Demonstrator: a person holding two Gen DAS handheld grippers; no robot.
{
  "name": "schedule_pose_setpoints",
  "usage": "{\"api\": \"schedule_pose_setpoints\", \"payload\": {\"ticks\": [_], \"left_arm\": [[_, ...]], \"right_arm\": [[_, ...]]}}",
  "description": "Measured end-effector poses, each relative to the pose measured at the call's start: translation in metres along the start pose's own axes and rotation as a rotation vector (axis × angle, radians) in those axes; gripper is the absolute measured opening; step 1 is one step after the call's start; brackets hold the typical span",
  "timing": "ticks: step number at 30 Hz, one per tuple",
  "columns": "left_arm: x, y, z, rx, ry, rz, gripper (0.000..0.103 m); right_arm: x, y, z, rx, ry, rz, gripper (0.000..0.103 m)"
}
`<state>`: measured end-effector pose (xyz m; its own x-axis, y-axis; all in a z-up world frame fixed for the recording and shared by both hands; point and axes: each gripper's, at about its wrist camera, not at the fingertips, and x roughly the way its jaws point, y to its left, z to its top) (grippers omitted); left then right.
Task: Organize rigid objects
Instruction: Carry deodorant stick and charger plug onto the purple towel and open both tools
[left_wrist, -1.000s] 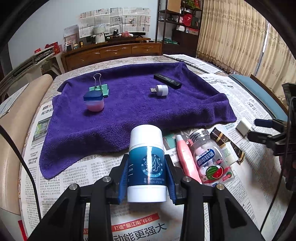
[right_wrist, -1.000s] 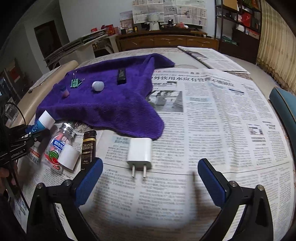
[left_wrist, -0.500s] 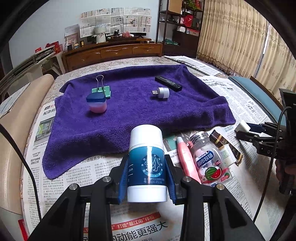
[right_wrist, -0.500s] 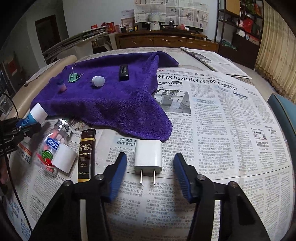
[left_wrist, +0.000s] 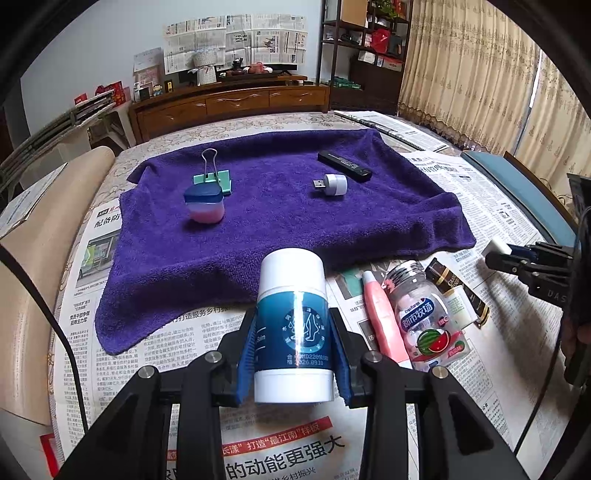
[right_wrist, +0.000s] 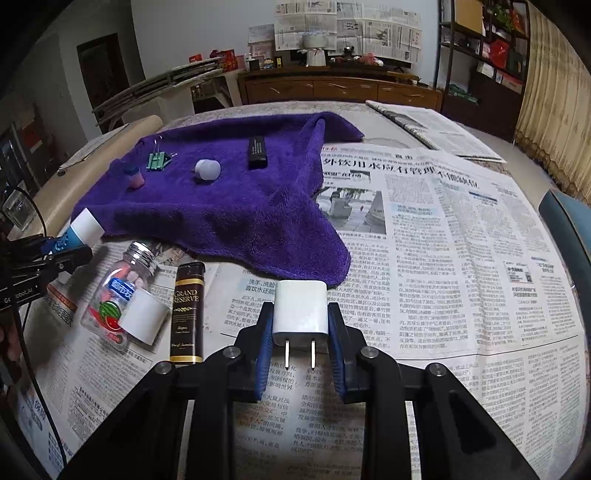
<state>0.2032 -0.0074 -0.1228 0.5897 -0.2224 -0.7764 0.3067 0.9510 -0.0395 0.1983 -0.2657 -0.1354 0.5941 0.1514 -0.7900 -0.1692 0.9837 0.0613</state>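
Your left tool (left_wrist: 293, 360) is closed around a white and blue tube (left_wrist: 291, 325), upright at the lower middle of the left wrist view, over the newspaper (left_wrist: 155, 343) on the desk. Above it the purple towel (left_wrist: 280, 229) fills the middle of the frame, carrying a pink jar (left_wrist: 205, 206) and a green clip (left_wrist: 212, 177) at upper left, then a small white plug-in light (left_wrist: 334, 183) and a black stick (left_wrist: 343, 166) toward upper right. Right of the tube lie a pink tube (left_wrist: 382, 325), a clear candy bottle (left_wrist: 424, 317) and a dark lighter (left_wrist: 456, 291). In the right wrist view, your right tool (right_wrist: 300, 354) grips a white charger (right_wrist: 300, 310) at lower centre, prongs pointing toward the camera, just below the towel's corner.
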Motion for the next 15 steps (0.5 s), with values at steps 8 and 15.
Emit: {"api": "schedule_pose_setpoints", "payload": {"ticks": [8,15], "left_arm": [[-0.018,0.003,0.018,-0.014,-0.043,-0.010,0.034],[-0.011,0.027,0.039,-0.039,-0.032,0.022,0.034]], "right_arm": [[-0.011,0.008,0.027,-0.022,-0.028,0.025,0.027],[0.009,0.025,0.084,-0.070,-0.042,0.098,0.027]]}}
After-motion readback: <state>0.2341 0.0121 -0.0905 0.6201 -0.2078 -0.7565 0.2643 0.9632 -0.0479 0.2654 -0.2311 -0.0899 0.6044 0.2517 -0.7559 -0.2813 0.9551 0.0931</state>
